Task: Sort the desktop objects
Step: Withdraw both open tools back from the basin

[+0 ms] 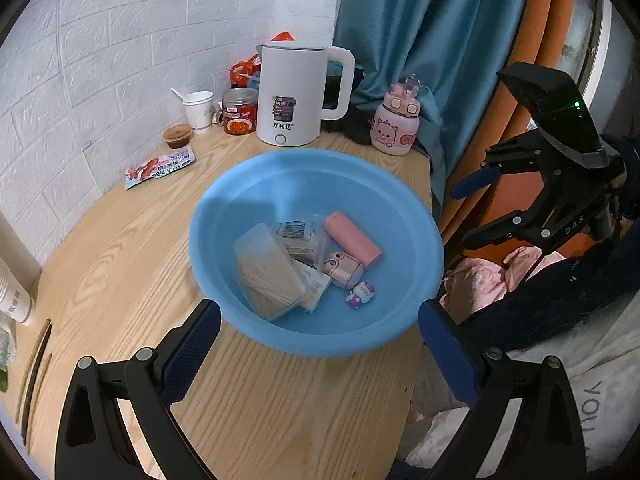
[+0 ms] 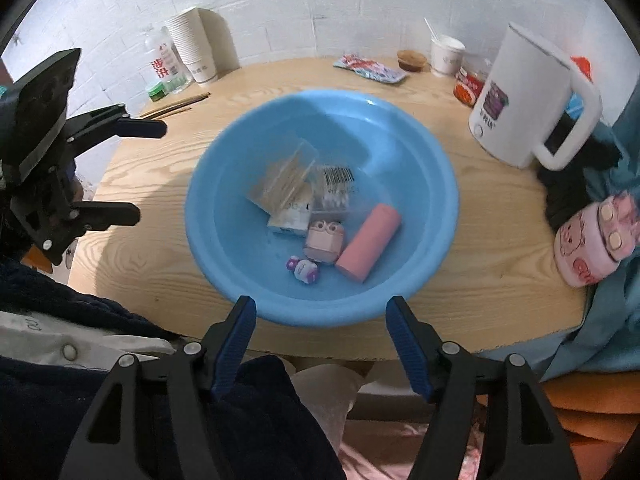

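Observation:
A blue plastic basin (image 1: 224,216) (image 2: 432,184) stands on the wooden table. It holds a clear box of toothpicks (image 1: 268,272) (image 2: 280,184), a barcoded clear packet (image 1: 298,232) (image 2: 336,188), a small white box (image 2: 290,220), a pink cylinder (image 1: 352,240) (image 2: 370,240), a pink cartoon gadget (image 1: 344,266) (image 2: 324,242) and a small purple-white figurine (image 1: 360,294) (image 2: 302,270). My left gripper (image 1: 320,340) is open and empty, just short of the basin's near rim. My right gripper (image 2: 320,332) is open and empty at the opposite rim, and also shows in the left wrist view (image 1: 480,208).
A white kettle (image 1: 294,92) (image 2: 516,100), pink pig bottle (image 1: 394,124) (image 2: 592,240), red-lidded jar (image 1: 239,111), paper cup (image 1: 198,111) (image 2: 446,55), sauce tub (image 1: 178,136), snack packet (image 1: 160,168) (image 2: 370,68), chopsticks (image 2: 176,106), cup stack (image 2: 194,46) and water bottle (image 2: 164,62) ring the table. Brick wall behind; blue curtain (image 1: 420,40) alongside.

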`<state>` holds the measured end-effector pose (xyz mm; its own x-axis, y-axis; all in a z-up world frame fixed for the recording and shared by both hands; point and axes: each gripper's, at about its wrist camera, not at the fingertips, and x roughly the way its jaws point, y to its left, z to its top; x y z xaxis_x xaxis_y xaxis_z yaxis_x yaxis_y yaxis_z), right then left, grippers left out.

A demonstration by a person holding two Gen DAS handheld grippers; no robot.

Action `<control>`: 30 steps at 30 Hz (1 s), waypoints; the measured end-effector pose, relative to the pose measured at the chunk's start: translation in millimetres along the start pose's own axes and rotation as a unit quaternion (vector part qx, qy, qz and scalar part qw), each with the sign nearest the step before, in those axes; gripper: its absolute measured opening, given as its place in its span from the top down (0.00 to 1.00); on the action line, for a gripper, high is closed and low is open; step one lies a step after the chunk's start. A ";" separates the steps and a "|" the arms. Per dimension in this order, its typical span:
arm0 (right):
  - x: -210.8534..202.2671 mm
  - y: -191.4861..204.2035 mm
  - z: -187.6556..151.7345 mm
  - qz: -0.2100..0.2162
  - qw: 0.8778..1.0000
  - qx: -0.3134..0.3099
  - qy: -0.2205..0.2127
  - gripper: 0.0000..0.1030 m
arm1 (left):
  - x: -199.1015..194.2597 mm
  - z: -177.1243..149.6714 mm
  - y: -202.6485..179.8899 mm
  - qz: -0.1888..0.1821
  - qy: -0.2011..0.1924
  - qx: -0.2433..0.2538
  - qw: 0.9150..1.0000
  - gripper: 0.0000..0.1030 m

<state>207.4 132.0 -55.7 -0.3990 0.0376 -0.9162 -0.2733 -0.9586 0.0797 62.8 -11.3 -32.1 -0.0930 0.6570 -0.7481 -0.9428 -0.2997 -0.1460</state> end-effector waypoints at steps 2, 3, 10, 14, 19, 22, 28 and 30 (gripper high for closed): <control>-0.4 0.8 1.0 0.001 1.000 0.001 -0.003 0.33 | 0.7 -0.6 0.3 0.000 -0.001 -0.002 1.000 0.03; 0.1 1.2 1.7 0.002 1.000 0.000 -0.004 0.33 | 0.6 -0.8 0.6 -0.001 -0.001 -0.002 1.000 0.03; 3.9 2.0 4.0 0.007 1.000 -0.008 0.000 0.33 | 1.1 -2.0 2.3 0.002 -0.003 -0.010 1.000 0.03; 3.5 0.7 3.1 0.010 1.000 -0.011 0.003 0.33 | 0.1 -2.3 2.7 0.004 -0.004 -0.011 1.000 0.03; 3.9 1.4 3.3 0.013 1.000 -0.011 0.001 0.33 | 1.2 -2.5 2.6 0.004 -0.005 -0.012 1.000 0.03; 4.9 0.0 4.1 0.012 1.000 -0.010 0.001 0.33 | 1.1 -2.4 2.7 0.005 -0.006 -0.012 1.000 0.03; 5.7 1.0 10.3 0.014 1.000 -0.011 -0.005 0.33 | 1.5 4.1 7.7 0.015 -0.015 -0.025 0.999 0.03; 6.4 2.5 13.0 0.015 1.000 -0.016 -0.007 0.33 | 1.4 6.2 9.6 0.017 -0.017 -0.027 0.999 0.03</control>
<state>192.8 133.5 -56.3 -0.4178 0.0132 -0.9084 -0.2336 -0.9678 0.0934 51.6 -9.0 -30.5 -0.1364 0.6693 -0.7303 -0.9204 -0.3582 -0.1564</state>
